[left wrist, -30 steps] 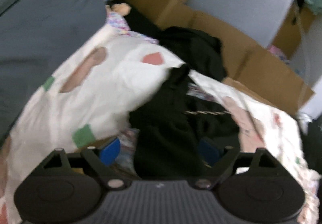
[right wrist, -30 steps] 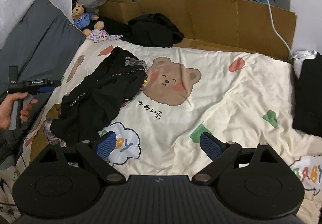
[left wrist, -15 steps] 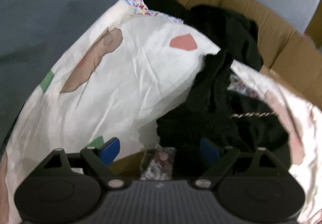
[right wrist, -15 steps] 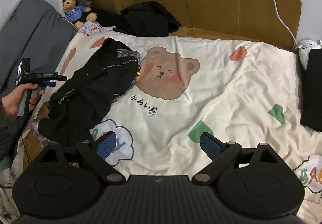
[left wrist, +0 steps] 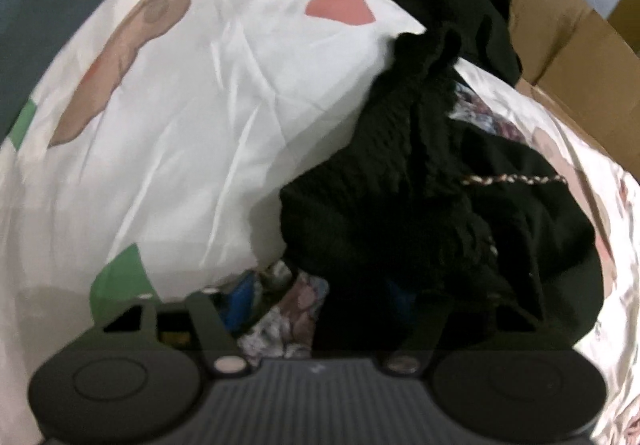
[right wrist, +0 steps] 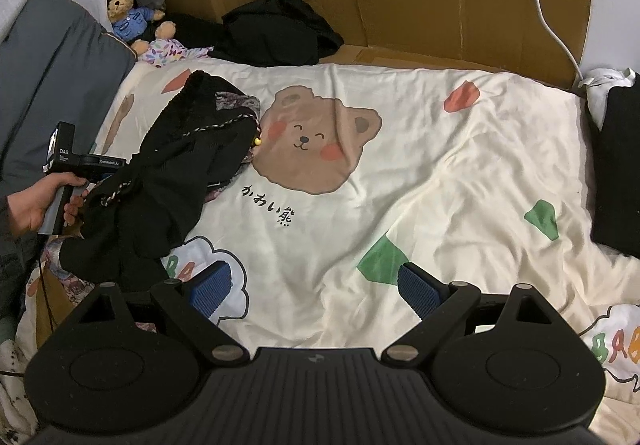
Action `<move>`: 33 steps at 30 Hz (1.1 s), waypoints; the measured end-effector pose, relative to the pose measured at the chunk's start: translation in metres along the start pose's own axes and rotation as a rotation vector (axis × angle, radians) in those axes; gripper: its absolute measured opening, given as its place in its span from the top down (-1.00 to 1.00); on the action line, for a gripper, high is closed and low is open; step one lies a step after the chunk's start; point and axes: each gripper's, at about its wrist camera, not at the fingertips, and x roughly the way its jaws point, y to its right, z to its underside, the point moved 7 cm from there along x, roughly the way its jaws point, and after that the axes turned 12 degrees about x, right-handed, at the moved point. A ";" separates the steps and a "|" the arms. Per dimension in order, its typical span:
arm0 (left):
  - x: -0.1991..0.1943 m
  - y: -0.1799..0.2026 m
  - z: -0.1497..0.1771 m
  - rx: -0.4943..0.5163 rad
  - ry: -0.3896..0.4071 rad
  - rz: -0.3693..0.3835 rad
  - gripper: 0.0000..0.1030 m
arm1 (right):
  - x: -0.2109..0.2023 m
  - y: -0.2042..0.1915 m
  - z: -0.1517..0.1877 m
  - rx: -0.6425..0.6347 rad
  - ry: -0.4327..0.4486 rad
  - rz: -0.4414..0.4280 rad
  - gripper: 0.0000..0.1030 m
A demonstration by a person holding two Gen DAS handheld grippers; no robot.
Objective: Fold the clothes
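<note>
Here the left tongs straddle the black garment (jaws wide); right tongs gape, empty.

We are seeing soft, even indoor light in the right wrist view, with the cream cartoon-printed duvet showing only faint shadows in its creases and no glare. That view is staying sharp across its middle, while the fisheye lens is bending the brown cardboard panels and darkening the corners. The left wrist view is looking dimmer and smeared by blur; the crumpled black knitted garment is losing nearly all detail in its dark folds, and the duvet beside it is washing out to white.
</note>
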 end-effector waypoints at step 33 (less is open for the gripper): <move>-0.141 -0.017 0.047 -0.170 0.320 0.060 0.70 | 0.100 -0.118 -0.095 -0.291 0.001 -0.129 -0.64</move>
